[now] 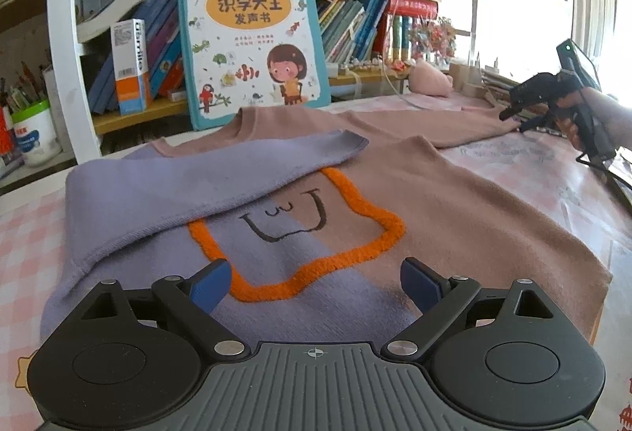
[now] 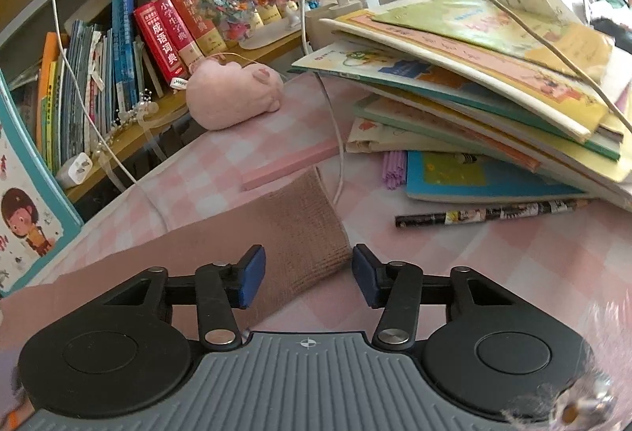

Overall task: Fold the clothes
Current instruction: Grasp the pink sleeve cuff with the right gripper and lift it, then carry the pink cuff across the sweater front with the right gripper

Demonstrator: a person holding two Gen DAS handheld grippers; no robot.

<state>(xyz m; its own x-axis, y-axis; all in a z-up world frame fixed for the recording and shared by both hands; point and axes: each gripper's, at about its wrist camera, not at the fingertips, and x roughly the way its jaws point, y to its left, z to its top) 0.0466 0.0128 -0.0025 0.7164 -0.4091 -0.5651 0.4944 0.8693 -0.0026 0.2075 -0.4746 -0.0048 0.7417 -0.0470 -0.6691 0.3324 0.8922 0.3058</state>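
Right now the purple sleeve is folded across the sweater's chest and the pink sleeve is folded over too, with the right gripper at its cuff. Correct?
Not quite. The purple sleeve is folded across the sweater, but the pink sleeve lies stretched out flat. The left wrist view shows it; the right gripper is at the cuff.

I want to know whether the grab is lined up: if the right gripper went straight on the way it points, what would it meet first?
Most likely the ribbed cuff of the sweater's pink sleeve, lying flat on the checked tablecloth just ahead of the right gripper. Its jaws stand apart with the cuff's end between them, not yet pinched. Depth is hard to judge.
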